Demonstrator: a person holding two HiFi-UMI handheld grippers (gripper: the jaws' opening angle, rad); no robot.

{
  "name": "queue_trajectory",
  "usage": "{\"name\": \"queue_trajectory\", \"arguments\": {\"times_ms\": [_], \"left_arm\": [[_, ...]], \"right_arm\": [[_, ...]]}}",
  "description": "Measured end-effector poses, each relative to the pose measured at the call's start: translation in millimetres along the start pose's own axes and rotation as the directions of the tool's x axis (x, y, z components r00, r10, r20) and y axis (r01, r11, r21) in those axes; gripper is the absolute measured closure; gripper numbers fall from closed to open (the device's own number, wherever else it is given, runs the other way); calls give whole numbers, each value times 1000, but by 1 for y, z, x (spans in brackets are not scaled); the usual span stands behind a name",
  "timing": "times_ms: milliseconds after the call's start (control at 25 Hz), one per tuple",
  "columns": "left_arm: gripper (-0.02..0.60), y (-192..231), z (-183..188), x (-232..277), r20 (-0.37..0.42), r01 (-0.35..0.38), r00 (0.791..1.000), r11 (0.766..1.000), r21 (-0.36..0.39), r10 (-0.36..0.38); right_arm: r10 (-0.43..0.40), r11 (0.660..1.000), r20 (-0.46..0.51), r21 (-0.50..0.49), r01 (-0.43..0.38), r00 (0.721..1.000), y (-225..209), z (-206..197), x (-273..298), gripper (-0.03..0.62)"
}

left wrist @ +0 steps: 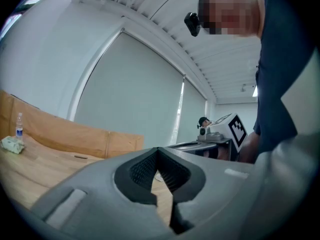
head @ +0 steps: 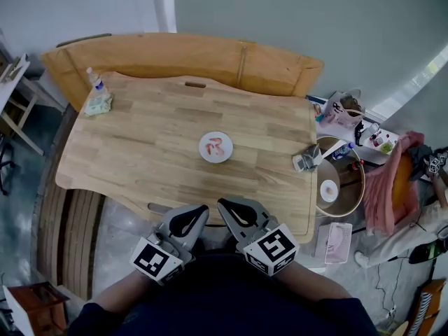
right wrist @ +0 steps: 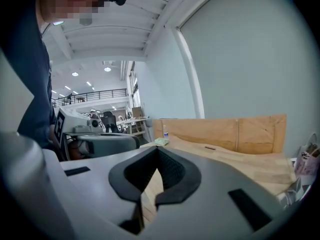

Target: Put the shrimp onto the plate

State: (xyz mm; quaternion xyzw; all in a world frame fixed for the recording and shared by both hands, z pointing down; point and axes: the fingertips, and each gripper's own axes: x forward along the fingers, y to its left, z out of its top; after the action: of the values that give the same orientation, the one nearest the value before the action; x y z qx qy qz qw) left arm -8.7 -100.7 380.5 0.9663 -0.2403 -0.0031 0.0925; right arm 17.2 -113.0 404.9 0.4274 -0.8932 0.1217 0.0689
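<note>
Shrimp (head: 216, 146): lies on the plate (head: 204, 151), near the middle of the desk (head: 140, 145). Left gripper (left wrist: 159, 153): jaws closed tip to tip, holding nothing. Right gripper (right wrist: 158, 153): jaws likewise closed, holding nothing. Both grippers sit side by side at the desk's near edge (close in front of the person's body), well apart from the plate. A bottle (head: 93, 80) and a crumpled cloth (head: 99, 104) stand just beside each other at the far left corner.

Pink shrimp (head: 216, 146) curled on sm. white round plate (head: 204, 150), approx. ctr of wooden table (head: 140, 138).
</note>
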Motion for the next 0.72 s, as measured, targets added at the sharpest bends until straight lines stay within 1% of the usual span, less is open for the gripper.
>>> {"name": "queue_trajectory", "arguments": {"times_ms": [160,320,400,520,720], "left_arm": [[578,-11,-1,2,-5,29,1000,1000,5,-29],[578,-19,-5,1,-28,36,999,999,0,-36],[578,-22,-5,0,-35,38,999,999,3,-37],[577,-26,-2,-1,-21,52,998,999,12,-52],[578,-27,-5,-2,-27,49,998,999,14,-48]], "right_arm": [[-23,999,36,-23,24,999,10,7,-13,585],[-38,999,68,-30,40,997,19,2,-21,585],[-40,999,71,-32,42,997,20,3,-24,585],[-34,998,72,-44,37,997,25,4,-25,585],[-22,999,72,-45,26,997,28,0,-26,585]]}}
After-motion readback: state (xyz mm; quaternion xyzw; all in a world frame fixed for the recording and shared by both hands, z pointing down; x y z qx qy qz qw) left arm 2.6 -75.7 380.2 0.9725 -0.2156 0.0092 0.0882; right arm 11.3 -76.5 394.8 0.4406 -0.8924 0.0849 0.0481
